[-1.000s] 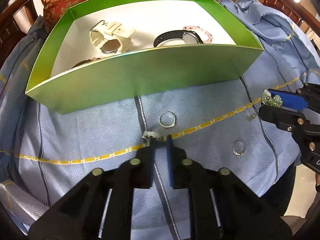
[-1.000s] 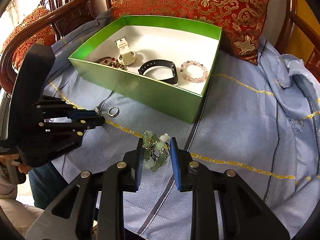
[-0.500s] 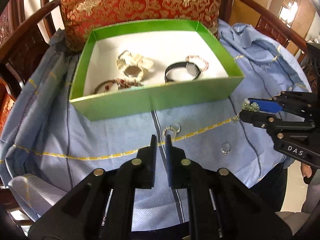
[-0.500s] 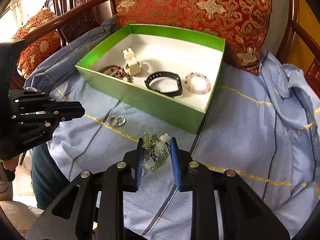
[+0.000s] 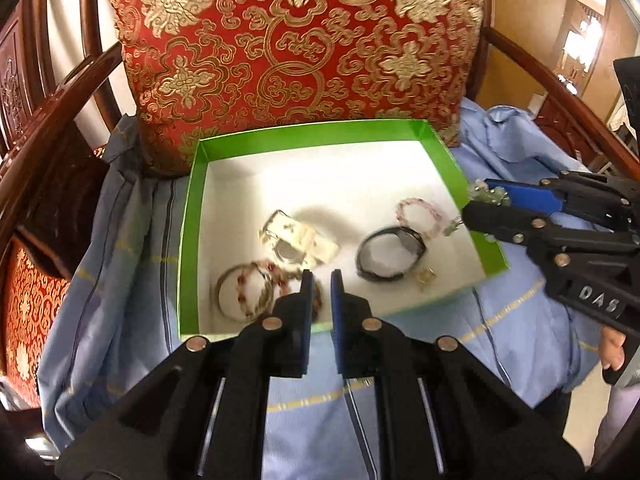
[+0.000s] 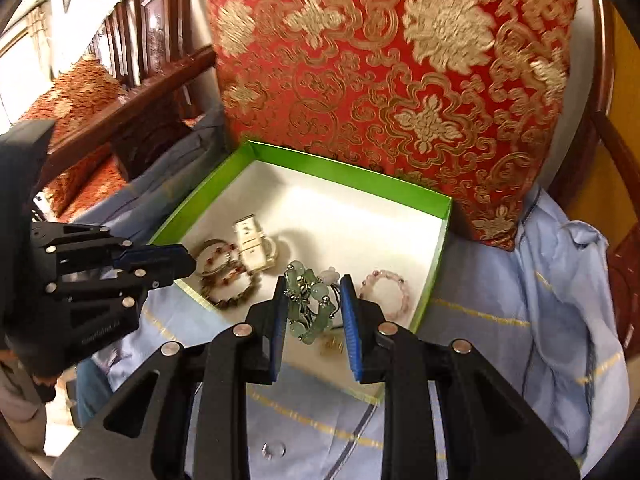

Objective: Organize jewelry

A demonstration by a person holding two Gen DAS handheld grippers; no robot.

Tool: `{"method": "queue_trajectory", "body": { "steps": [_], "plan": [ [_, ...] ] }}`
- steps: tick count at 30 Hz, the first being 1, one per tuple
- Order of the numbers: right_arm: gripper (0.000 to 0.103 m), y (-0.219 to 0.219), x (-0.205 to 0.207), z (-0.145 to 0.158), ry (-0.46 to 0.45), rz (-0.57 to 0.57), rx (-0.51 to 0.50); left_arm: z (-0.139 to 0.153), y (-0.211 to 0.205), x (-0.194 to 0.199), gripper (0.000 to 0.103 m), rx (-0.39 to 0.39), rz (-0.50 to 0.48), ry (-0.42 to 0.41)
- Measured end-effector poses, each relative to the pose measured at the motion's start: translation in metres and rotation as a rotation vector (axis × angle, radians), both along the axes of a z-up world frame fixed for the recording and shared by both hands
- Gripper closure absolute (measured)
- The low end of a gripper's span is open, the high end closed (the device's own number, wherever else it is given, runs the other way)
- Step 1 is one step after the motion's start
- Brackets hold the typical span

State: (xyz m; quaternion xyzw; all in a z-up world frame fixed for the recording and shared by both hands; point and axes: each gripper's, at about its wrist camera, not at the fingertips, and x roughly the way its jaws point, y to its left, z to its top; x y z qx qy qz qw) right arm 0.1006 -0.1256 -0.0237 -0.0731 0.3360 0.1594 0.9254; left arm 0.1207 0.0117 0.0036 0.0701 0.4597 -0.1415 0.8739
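The right gripper (image 6: pixel 316 304) is closed partway on a pale green beaded bracelet with small silver spacers (image 6: pixel 310 306), its blue pads pressing the beads from both sides, and it hangs over the near right part of an open cardboard box with green walls and a white floor (image 5: pixel 192 216). The left gripper (image 5: pixel 320 280) has its jaws drawn almost together with nothing between them, above the box's near edge.

The box sits on a light blue cloth with yellow stripes (image 5: pixel 500 332) spread over a seat, its far wall against a red cushion with gold brocade (image 5: pixel 296 36). Inside, a cream-white wristwatch (image 5: pixel 296 240) lies near the middle, a dark red beaded bracelet with a metal bangle (image 5: pixel 248 288) in the near left corner, a black band watch (image 5: pixel 390 254) toward the right wall, and a pink beaded bracelet (image 5: pixel 420 214) just beyond it. A small gold piece (image 5: pixel 424 276) lies by the near wall, too blurred to identify. A clear ring (image 6: pixel 274 450) lies on the cloth in front of the box
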Motion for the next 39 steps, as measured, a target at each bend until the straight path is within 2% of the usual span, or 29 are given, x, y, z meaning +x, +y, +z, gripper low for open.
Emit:
{"method": "queue_trajectory", "body": {
  "steps": [2, 3, 4, 6, 8, 10, 13, 16, 22, 25, 29, 36, 39],
  "plan": [
    [0.069, 0.002, 0.014, -0.008, 0.0, -0.029, -0.013, -0.009, 0.0, 0.011, 0.094, 0.007, 0.013, 0.02],
    [0.056, 0.0, 0.019, -0.011, 0.008, -0.048, -0.014, -0.012, 0.002, 0.014, 0.093, 0.003, 0.024, 0.031],
    [0.051, -0.003, 0.021, -0.013, 0.013, -0.064, -0.009, -0.013, 0.004, 0.015, 0.092, -0.004, 0.03, 0.036],
    [0.05, -0.014, 0.021, -0.013, 0.024, -0.077, 0.046, -0.013, 0.01, 0.011, 0.086, -0.03, 0.033, 0.037],
    [0.049, -0.031, 0.014, -0.01, 0.034, -0.09, 0.107, -0.011, 0.016, 0.003, 0.084, -0.041, 0.036, 0.028],
    [0.049, -0.04, 0.005, -0.007, 0.031, -0.105, 0.122, -0.009, 0.023, -0.012, 0.084, -0.056, 0.03, 0.021],
    [0.049, -0.053, -0.018, -0.006, 0.026, -0.113, 0.132, -0.011, 0.027, -0.031, 0.084, -0.063, 0.012, 0.027],
    [0.049, -0.057, -0.042, -0.018, 0.055, -0.089, 0.113, -0.027, 0.026, -0.044, 0.081, -0.049, -0.009, 0.059],
    [0.049, -0.03, -0.067, -0.081, 0.196, -0.011, -0.019, -0.065, 0.014, -0.046, 0.079, -0.018, -0.011, 0.152],
    [0.049, -0.015, -0.07, -0.107, 0.257, 0.031, -0.013, -0.074, 0.011, -0.049, 0.071, -0.009, -0.02, 0.171],
    [0.049, -0.002, -0.07, -0.118, 0.279, 0.061, 0.0, -0.079, 0.005, -0.053, 0.067, -0.001, -0.043, 0.183],
    [0.049, 0.014, -0.069, -0.126, 0.28, 0.092, -0.042, -0.087, -0.018, -0.051, 0.066, 0.016, -0.092, 0.198],
    [0.053, 0.015, -0.069, -0.133, 0.274, 0.088, -0.069, -0.09, -0.029, -0.049, 0.066, 0.023, -0.11, 0.203]
  ]
}}
